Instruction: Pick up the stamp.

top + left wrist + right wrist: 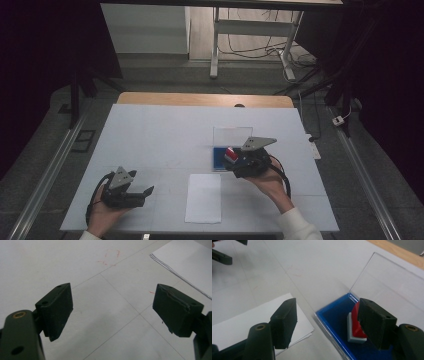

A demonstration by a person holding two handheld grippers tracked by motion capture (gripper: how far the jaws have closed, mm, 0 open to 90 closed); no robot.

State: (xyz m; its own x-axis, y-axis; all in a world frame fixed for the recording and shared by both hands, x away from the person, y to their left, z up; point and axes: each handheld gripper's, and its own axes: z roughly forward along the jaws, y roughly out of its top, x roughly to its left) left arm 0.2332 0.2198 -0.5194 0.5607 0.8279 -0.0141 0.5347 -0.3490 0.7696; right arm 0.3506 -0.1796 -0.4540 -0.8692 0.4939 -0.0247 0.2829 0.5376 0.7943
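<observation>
With its jaws apart and nothing clamped, the right gripper (327,322) hangs over the blue box (334,315) holding the red stamp (357,325), and should centre over it before closing, while the left gripper (112,310) waits open nearby.

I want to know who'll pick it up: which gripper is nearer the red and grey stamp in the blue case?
Right. The right gripper hovers open at the stamp in the blue case. The left gripper sits far off, beyond the paper sheet.
</observation>
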